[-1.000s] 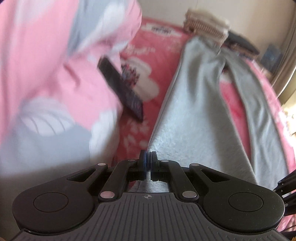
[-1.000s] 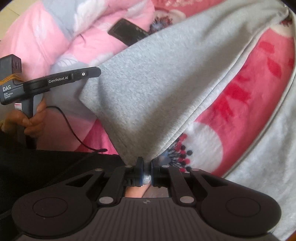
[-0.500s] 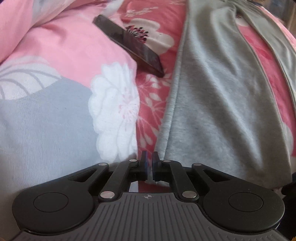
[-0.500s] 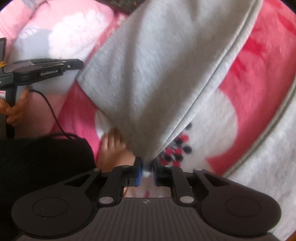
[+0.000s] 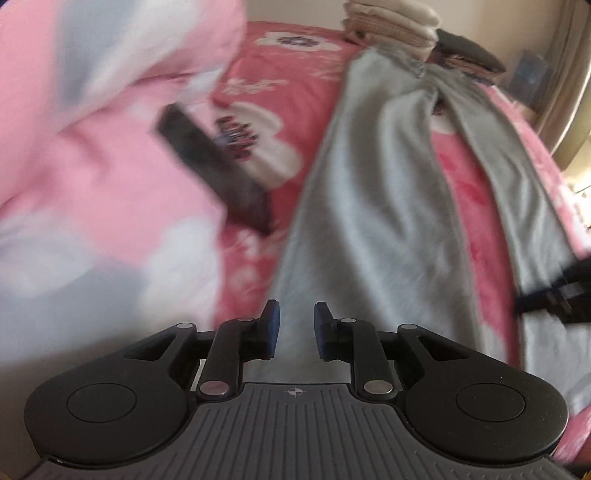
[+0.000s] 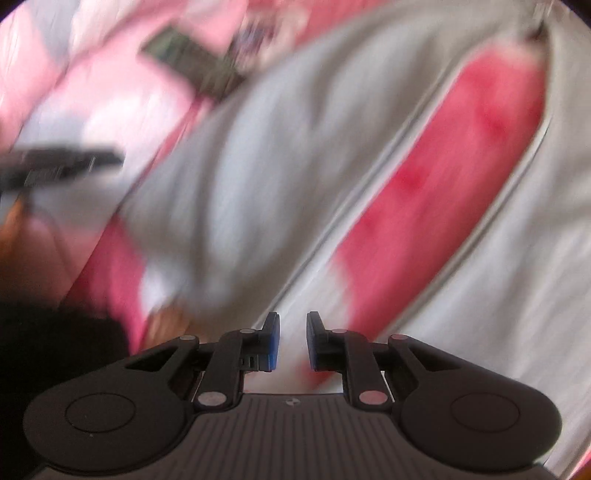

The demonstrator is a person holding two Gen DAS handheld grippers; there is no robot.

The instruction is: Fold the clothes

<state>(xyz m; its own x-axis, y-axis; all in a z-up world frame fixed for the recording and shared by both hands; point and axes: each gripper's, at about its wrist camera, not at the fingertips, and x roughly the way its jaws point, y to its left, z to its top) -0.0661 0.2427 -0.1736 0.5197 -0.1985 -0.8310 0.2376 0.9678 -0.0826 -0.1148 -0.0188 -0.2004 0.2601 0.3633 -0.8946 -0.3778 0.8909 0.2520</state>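
The grey trousers [image 5: 373,221] lie spread on the bed [image 5: 280,48], which is covered with a red flowered sheet. In the left wrist view one leg runs from the near edge, just ahead of the left gripper [image 5: 294,330], up toward the far end, and the other leg branches off to the right with a strip of red sheet between the two. The left gripper's fingers [image 5: 271,328] are parted and opening, with nothing pinched between them; the grey cloth lies below and beyond the gap.

The right gripper [image 6: 292,341] is parted too, with a clear gap between its fingers [image 6: 274,341] and no cloth in it. Both trouser legs [image 6: 258,177] stretch away from it to the far right, apart from each other.

A pink quilt [image 5: 92,147] is heaped on the left side of the bed, and a dark phone [image 5: 218,173] lies at its edge, just left of the trousers. At the far end sits a pile of folded clothes [image 5: 388,22]. Both views are blurred.
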